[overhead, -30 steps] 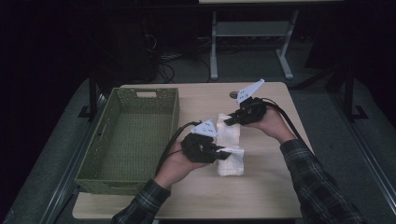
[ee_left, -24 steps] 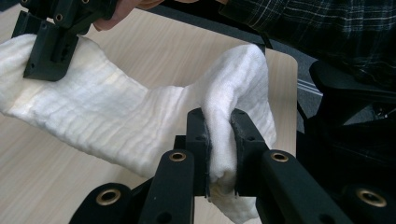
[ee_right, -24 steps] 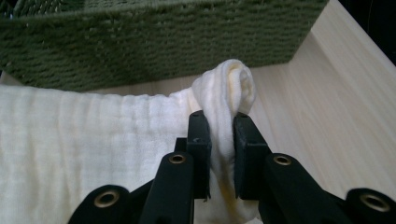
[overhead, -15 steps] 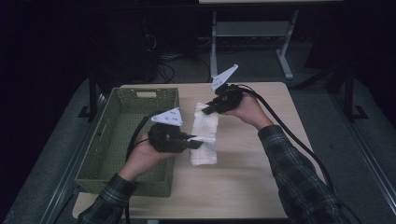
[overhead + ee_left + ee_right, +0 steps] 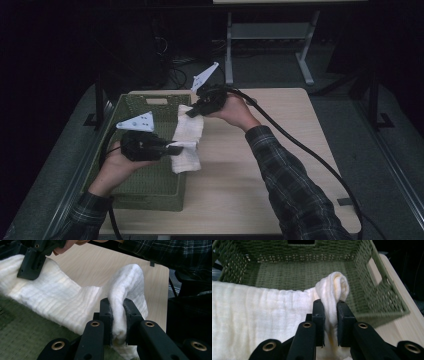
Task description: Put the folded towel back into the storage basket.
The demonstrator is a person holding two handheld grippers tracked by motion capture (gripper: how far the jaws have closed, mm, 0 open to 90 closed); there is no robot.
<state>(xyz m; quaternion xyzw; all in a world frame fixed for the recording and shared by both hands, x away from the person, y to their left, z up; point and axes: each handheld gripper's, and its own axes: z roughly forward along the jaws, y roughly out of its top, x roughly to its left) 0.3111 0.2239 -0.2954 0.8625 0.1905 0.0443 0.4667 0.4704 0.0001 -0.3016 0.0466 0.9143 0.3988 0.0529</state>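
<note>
Cloth (image 5: 186, 142), white ribbed weave, pinched by each hand-held gripper (image 5: 181, 148) (image 5: 190, 113), over woven green basket (image 5: 150, 187).

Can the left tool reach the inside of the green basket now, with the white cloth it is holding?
Probably yes. The left tool is shut on the white cloth at the green basket's right rim, and the open basket bottom has nothing in the way. The right tool grips the other end, so both must move together.
</note>
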